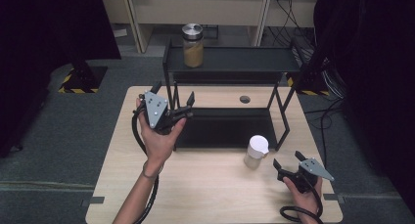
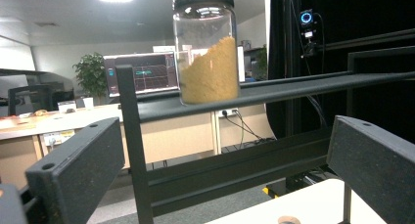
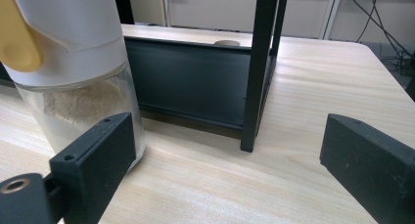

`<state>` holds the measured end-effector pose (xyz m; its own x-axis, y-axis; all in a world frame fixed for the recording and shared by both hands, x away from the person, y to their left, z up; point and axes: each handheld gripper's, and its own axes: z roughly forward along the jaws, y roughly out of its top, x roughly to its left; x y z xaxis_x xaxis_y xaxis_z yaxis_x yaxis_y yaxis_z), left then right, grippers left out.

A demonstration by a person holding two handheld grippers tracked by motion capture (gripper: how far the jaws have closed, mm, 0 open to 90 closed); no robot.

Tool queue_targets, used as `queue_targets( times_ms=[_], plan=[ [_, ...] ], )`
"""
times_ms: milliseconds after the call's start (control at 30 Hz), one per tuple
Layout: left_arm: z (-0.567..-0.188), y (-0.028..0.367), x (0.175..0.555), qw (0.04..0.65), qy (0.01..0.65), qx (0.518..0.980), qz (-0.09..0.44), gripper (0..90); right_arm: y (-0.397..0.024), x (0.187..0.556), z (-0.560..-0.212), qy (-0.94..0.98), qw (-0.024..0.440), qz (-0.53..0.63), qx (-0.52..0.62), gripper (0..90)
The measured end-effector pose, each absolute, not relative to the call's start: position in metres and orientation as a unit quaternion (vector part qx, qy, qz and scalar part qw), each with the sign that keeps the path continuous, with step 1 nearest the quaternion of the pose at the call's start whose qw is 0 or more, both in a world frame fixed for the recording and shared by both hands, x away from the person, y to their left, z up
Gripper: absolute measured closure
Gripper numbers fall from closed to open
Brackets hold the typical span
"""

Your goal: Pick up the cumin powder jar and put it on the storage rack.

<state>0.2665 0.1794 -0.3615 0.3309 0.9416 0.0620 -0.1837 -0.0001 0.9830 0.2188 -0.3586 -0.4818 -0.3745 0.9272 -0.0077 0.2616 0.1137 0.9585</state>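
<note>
Wooden table (image 1: 205, 185), black rack (image 1: 230, 62) and white-lidded jar (image 1: 256, 152) on it

Glass jar (image 1: 193, 47) with silver metal lid, upright on top shelf of black rack (image 1: 235, 59), toward its left end. About half full of golden-brown grains, heaped higher on one side. Seen above and ahead of my left hand-held gripper.

Small clear jar (image 1: 256, 152) with white cap, yellow tab on cap, upright on tabletop (image 1: 205, 185), just in front of rack's right front leg. Pale powder fills lower part. Just left of my right hand-held gripper.
</note>
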Motion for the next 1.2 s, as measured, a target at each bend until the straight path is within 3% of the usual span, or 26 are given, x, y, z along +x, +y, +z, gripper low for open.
queue_targets(
  times_ms=[1200],
  plan=[
    [-0.438, 0.18, 0.239, 0.599, 0.366, 0.56, 0.44, 0.1, -0.358, 0.219, -0.481, 0.667, 0.335, 0.494, 0.447, 6.5]
  ],
)
